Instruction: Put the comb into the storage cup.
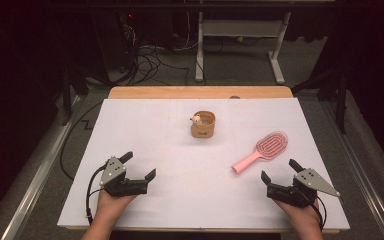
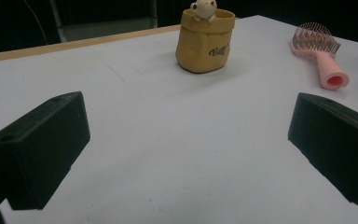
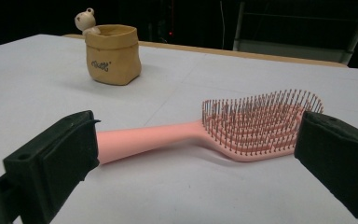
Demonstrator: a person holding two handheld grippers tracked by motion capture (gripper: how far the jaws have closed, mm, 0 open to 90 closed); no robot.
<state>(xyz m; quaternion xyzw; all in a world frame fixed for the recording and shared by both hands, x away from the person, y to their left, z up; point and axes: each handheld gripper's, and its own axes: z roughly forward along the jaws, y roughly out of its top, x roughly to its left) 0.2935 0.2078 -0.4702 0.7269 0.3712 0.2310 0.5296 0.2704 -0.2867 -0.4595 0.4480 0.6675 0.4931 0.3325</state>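
two released claws low on the white worktop, a pink hairbrush ahead of the right one

we held the left claw and the right claw near the front edge of the worktop, each with its jaws spread wide and nothing between them. taking the pink hairbrush as our landmark: it lay flat on the worktop with its bristles up, its handle end nearest the right claw, just beyond that claw's tips and not touching them. the tan pouch-shaped pot stood upright well apart from the hairbrush, farther back and toward the middle of the worktop, with a small pale figure perched on its rim. our left claw rested well apart from the hairbrush, across the worktop on the other side.
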